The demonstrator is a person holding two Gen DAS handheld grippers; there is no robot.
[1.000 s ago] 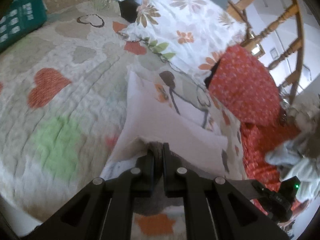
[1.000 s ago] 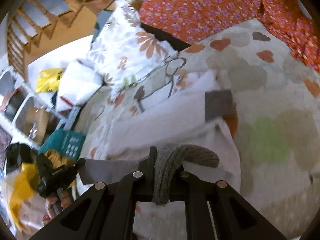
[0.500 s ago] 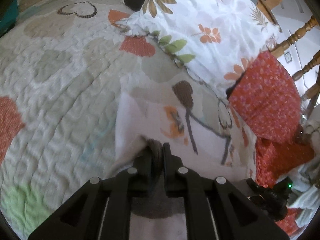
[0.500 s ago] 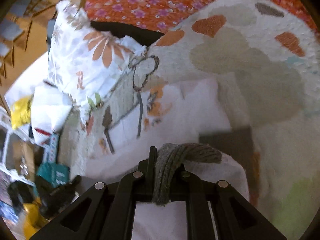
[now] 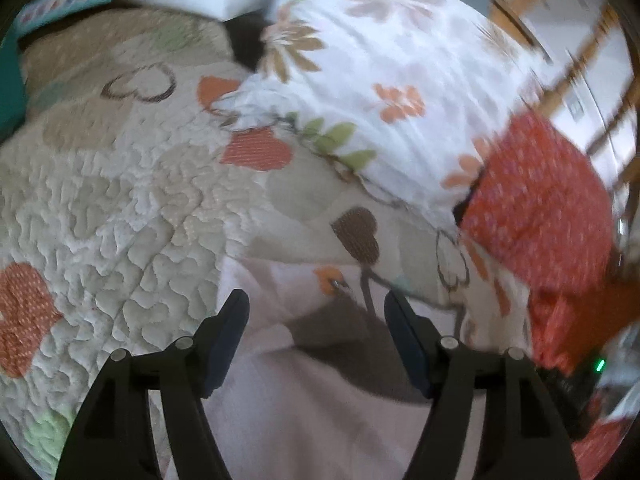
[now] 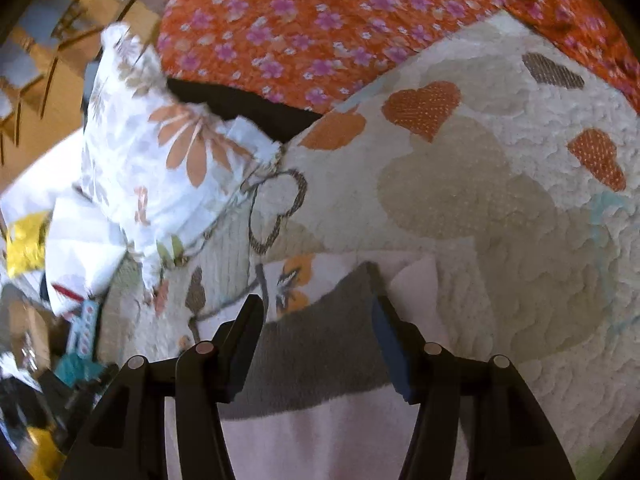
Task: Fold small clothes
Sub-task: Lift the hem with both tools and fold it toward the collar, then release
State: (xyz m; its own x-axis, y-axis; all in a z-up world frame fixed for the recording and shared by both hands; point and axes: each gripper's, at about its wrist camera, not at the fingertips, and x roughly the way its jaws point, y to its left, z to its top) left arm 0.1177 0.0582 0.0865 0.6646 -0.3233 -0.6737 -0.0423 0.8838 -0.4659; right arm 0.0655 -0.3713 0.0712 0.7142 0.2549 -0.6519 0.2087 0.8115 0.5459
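Grey hem (image 6: pixel 320 360) now freed, jaws opening

Black tool (image 5: pixel 316 312), blue pads (image 6: pixel 390 344), silver screws

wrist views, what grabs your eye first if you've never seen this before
The pale pink garment with a grey band lies low and central on the heart-patterned quilt, between the jaws of both grippers, which are opening clear of it. Behind it sit a flowered white pillow and a bright orange floral cushion.
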